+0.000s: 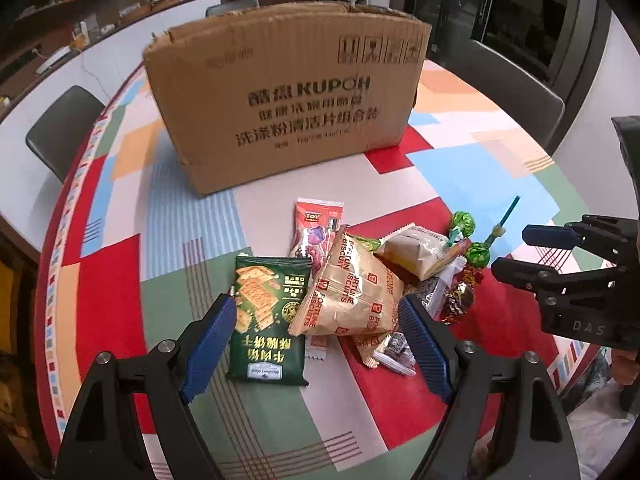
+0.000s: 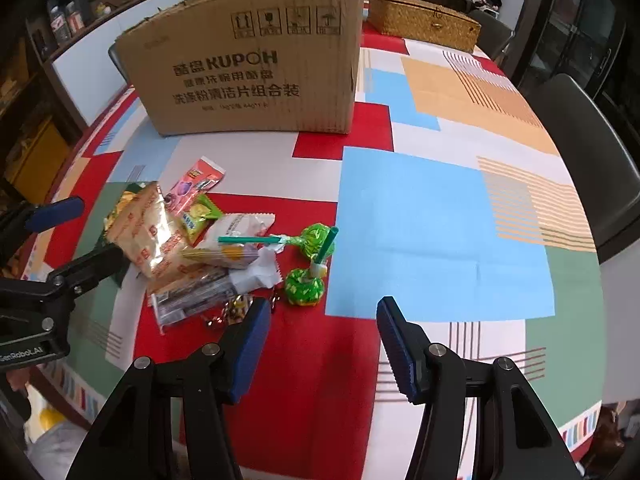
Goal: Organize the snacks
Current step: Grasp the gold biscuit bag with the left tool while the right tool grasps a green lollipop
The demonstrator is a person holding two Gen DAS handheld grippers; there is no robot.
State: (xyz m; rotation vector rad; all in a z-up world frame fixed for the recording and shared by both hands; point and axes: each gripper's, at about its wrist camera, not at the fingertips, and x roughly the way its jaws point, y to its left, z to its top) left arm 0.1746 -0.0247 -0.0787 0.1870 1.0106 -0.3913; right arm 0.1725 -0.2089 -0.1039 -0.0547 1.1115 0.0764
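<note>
Both the left tongs point(image 1: 316, 344) and right tongs point(image 2: 320, 346) gape empty near the snack pile point(image 1: 360, 280) at lower centre, below the cardboard box point(image 1: 280, 96).

A loose heap of snacks lies on the table. A dark green cracker packet point(image 1: 269, 320) lies flat at its left edge, just beside a crinkled tan fortune-biscuit bag point(image 1: 352, 292) that overlaps a red-and-pink candy sachet point(image 1: 316, 228). A beige wrapped cake point(image 1: 416, 254) rests on top. Two green foil lollipops with teal sticks point(image 2: 310, 264) lie at the right edge. Behind stands a brown cardboard box point(image 1: 286, 104), upright, its top flaps open.
</note>
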